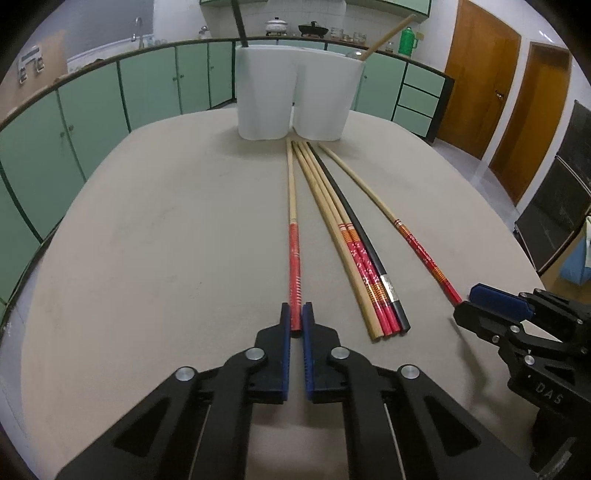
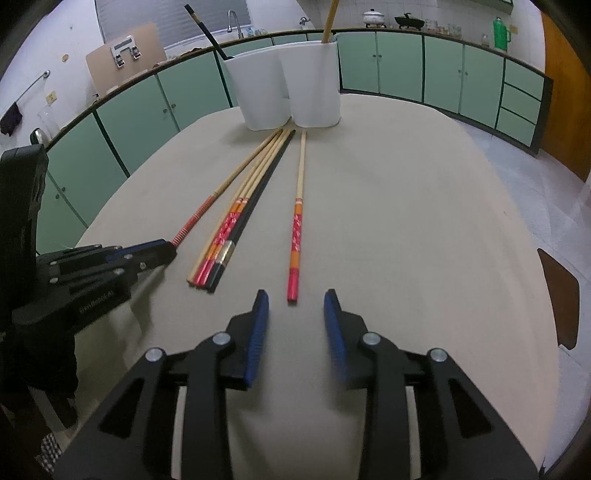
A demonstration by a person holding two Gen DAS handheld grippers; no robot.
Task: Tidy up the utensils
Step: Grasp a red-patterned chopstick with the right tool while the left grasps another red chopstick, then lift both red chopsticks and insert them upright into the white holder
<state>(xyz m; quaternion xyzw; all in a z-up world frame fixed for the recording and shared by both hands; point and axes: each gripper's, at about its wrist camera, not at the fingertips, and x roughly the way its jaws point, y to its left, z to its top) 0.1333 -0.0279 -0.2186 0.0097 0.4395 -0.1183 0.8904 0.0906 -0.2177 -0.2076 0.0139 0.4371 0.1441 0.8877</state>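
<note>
- On the beige table (image 1: 147,240), six chopsticks lie lengthwise, their tips pointing toward a white two-compartment holder (image 1: 295,92) at the far edge.
- Left gripper (image 1: 296,314): its blue pads are pressed onto the red end of the leftmost chopstick (image 1: 293,206), which lies alone, a little apart from the rest.
- Right gripper (image 2: 296,301): its fingers (image 2: 258,332) stand spread, one on each side of the red end of the rightmost chopstick (image 2: 299,221); the pads do not touch it, and the stick lies flat on the table.
- Between those two single sticks lies a bundle of four chopsticks (image 1: 347,229) packed side by side: one plain wooden, two with red patterned ends, and one black with a silver band.
- Seen from the left wrist, the right gripper sits at the right edge of the table, by the end of the rightmost chopstick.
- The holder stands upright just beyond the chopstick tips; a black chopstick (image 2: 207,31) leans out of its left compartment and a wooden chopstick (image 2: 330,20) out of its right one.
- Behind the table runs a row of green cabinets (image 1: 92,103), with pots and a green flask on the counter.
</note>
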